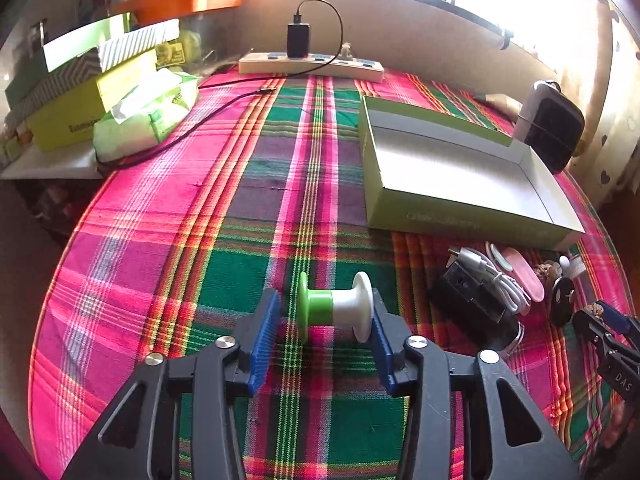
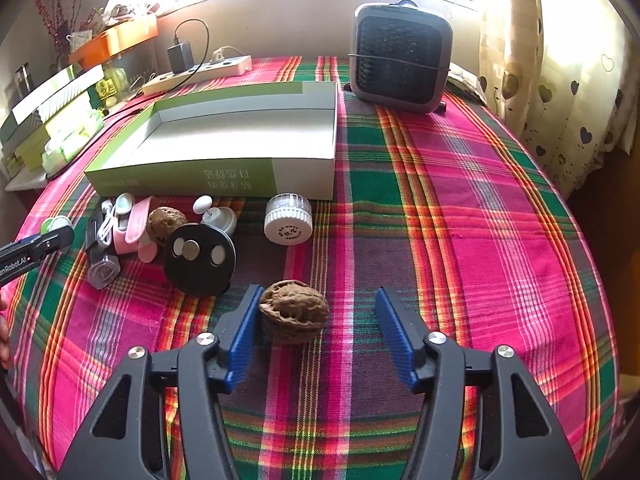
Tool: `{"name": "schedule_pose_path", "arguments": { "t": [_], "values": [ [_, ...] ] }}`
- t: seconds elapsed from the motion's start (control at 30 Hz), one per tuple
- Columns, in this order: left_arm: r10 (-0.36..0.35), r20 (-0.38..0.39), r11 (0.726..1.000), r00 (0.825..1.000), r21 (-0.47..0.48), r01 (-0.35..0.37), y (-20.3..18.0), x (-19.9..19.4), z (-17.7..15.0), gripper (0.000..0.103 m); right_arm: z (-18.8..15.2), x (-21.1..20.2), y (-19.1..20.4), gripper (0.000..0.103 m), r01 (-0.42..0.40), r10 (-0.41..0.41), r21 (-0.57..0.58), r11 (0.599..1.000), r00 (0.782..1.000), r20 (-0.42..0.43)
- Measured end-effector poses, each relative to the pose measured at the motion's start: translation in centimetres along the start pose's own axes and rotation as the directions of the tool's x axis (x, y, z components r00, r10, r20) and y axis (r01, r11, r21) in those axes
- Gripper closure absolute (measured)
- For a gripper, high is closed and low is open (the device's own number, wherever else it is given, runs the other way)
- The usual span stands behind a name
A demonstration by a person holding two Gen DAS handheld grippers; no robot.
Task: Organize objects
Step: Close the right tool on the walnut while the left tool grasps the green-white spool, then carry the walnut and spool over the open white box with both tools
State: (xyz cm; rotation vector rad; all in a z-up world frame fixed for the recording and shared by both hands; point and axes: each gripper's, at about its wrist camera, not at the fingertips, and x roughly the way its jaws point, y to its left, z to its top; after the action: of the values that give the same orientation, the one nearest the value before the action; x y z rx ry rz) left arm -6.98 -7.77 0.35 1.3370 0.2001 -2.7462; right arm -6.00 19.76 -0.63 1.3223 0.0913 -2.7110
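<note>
A green and white spool [image 1: 334, 309] lies on the plaid cloth between the blue pads of my left gripper [image 1: 326, 320]. The jaws are open; the right pad is at the white flange, the left pad stands apart from the green flange. A brown walnut [image 2: 293, 311] lies between the pads of my right gripper [image 2: 318, 316], which is open; the left pad touches the walnut, the right pad is well clear. An open green and white box [image 2: 224, 140] lies behind; it also shows in the left wrist view [image 1: 460, 172].
A cluster lies in front of the box: black round disc [image 2: 199, 256], second walnut [image 2: 164, 222], white jar [image 2: 288, 220], pink case [image 2: 134, 224], white cable [image 1: 500, 276], black block [image 1: 472, 304]. A fan [image 2: 400, 58], power strip [image 1: 312, 66] and stacked boxes [image 1: 88, 92] stand at the edges.
</note>
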Motion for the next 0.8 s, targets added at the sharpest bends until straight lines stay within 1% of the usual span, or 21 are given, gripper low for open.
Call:
{"name": "schedule_pose_path", "arguments": {
  "t": [0.13,0.2,0.3,0.6,0.8],
  "values": [
    [0.002,-0.005,1.000,1.000,-0.002,-0.002,0.1,0.0,0.1,0.073,0.0,-0.1,0.0,0.060,0.000,0.000,-0.002,1.000,1.000,0.003],
    [0.003,-0.006,1.000,1.000,0.000,-0.003,0.0,0.0,0.1,0.073,0.0,-0.1,-0.1,0.065,0.000,0.000,-0.003,1.000,1.000,0.003],
    [0.003,-0.006,1.000,1.000,-0.002,-0.003,0.0,0.0,0.1,0.073,0.1,-0.1,-0.1,0.069,0.000,0.000,-0.002,1.000,1.000,0.003],
    [-0.004,-0.005,1.000,1.000,0.000,0.004,-0.2,-0.1,0.1,0.073,0.1,-0.3,-0.1,0.069,-0.007,0.007,0.001,1.000,1.000,0.004],
    [-0.014,0.019,1.000,1.000,0.023,0.013,-0.7,-1.1,1.0,0.073,0.9,-1.0,0.0,0.069,-0.019,0.019,-0.001,1.000,0.999,0.031]
  ]
}}
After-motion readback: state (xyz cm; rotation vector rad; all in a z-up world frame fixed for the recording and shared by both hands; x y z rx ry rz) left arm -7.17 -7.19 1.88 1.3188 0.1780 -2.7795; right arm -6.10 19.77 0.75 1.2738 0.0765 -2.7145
